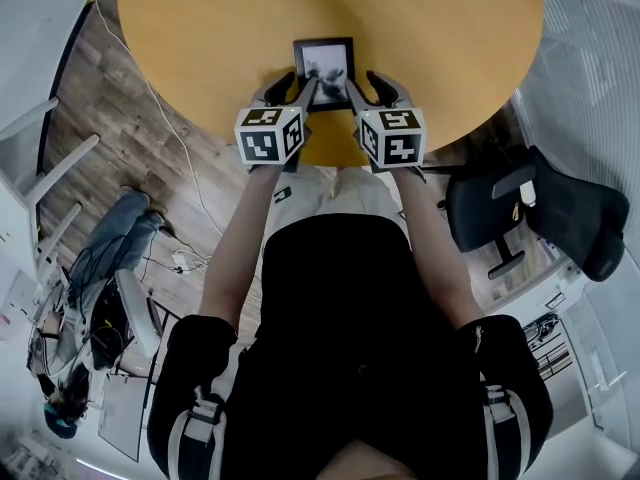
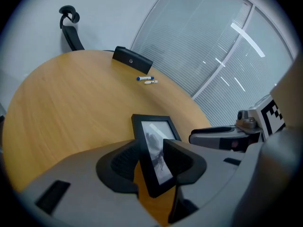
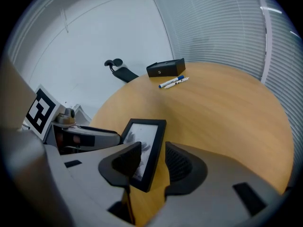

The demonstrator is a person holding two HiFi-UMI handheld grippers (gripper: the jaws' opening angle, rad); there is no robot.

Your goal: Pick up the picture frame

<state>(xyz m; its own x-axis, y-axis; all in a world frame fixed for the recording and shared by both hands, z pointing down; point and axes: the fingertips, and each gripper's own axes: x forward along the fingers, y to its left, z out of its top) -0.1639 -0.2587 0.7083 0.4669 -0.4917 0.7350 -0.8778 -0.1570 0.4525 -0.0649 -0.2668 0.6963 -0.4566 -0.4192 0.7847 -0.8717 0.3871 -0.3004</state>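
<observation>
The trouble I expected started on my left. My left gripper (image 2: 150, 145) straddled only the thin left border of the picture frame (image 1: 324, 63), which lay on the round wooden table (image 1: 200, 28) close to its near rim, just in front of me. Closing there might catch a mere sliver of the border, or shove the frame sideways over the smooth wood instead of lifting it. In the middle, the glass worried me: one jaw from each side hung over it and could slip on it. On my right, an uneven squeeze from my right gripper (image 3: 154, 150) might tip the frame and let it drop.

My left jaws stood wide apart and gripped nothing, with the left border between them. My right jaws were also parted and released around the right border, with bare wood showing beside the outer jaw. I could not tell whether the inner jaws brushed the glass.
</observation>
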